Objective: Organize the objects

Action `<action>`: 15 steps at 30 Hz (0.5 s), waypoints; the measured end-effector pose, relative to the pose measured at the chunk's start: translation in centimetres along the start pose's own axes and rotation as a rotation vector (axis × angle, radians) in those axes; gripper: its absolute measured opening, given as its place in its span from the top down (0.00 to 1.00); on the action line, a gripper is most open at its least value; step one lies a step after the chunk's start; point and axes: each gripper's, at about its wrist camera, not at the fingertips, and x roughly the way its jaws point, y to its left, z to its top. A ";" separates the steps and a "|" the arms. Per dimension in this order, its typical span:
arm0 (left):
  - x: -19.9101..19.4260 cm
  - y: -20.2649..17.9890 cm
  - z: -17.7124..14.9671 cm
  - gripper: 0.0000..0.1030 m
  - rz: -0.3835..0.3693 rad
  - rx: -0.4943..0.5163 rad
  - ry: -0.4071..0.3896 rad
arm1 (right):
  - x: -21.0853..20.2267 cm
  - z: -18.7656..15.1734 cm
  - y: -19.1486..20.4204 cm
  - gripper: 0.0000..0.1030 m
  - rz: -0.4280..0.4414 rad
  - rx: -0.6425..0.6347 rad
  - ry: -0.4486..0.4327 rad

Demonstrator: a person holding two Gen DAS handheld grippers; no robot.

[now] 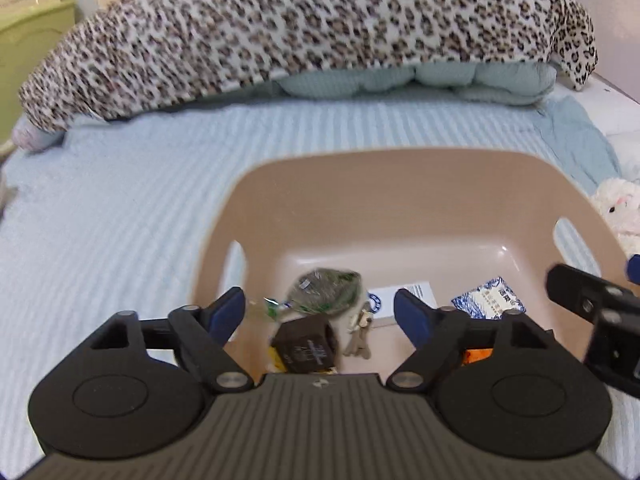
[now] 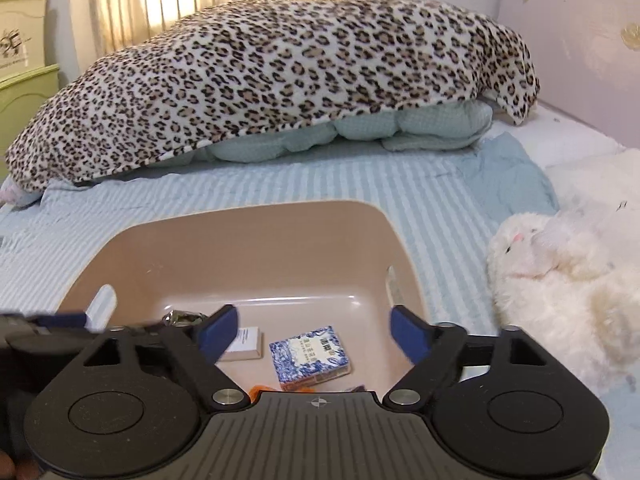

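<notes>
Left gripper point(image 1: 320, 306) wide, holding nothing, over tan bin point(image 1: 360, 184) on the bed point(image 1: 120, 200). Blurred green packet point(image 1: 326, 286), dark box point(image 1: 306, 346), keys point(image 1: 360, 338), white card point(image 1: 400, 300) in bin, partly hidden. Right gripper point(image 2: 314, 330) wide; blue-white box point(image 2: 310, 356) inside bin.

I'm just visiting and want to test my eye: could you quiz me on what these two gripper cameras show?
1. True or false: both grippers hold something.
2. Where does the blue-patterned box lie: A) on the bedspread, B) in the tan basin, C) on the plush toy?
3. What white thing lies right of the basin?

Key: 1. False; the left gripper and right gripper are open and empty. 2. B. 3. A white plush toy.
</notes>
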 end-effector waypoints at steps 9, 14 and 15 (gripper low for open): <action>-6.2 0.0 -0.5 0.17 -0.006 0.035 -0.035 | -5.0 0.1 -0.5 0.11 0.047 -0.025 0.022; -9.3 0.3 -1.1 0.17 -0.010 0.025 -0.057 | -8.0 -0.3 -0.7 0.11 0.084 0.004 0.040; -9.8 0.5 -1.4 0.17 -0.011 0.015 -0.055 | -8.6 -0.4 -0.7 0.11 0.083 0.003 0.036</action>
